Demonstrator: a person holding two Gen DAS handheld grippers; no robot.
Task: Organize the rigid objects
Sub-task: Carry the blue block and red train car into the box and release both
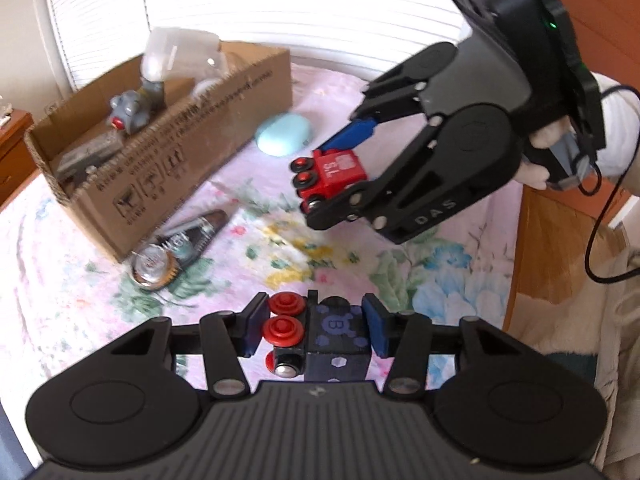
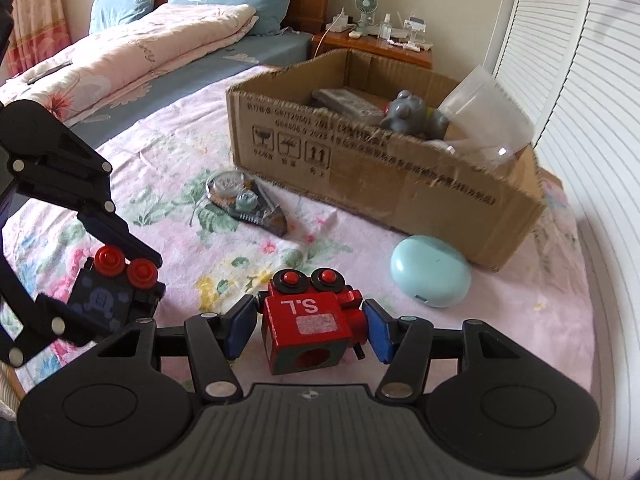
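Both tongs hang above the bed, each clamped on a toy: the left tongs (image 1: pixel 312 330) on a dark blue train car (image 1: pixel 334 330), the right tongs (image 2: pixel 306 330) on a red train car (image 2: pixel 310 326). The cardboard box (image 2: pixel 360 176) lies ahead near the bed's far edge, nearer the right tongs, I judge.

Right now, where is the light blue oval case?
The light blue oval case lies on the flowered bedspread, right against the front corner of the cardboard box. In the right wrist view it sits right of the red toy train.
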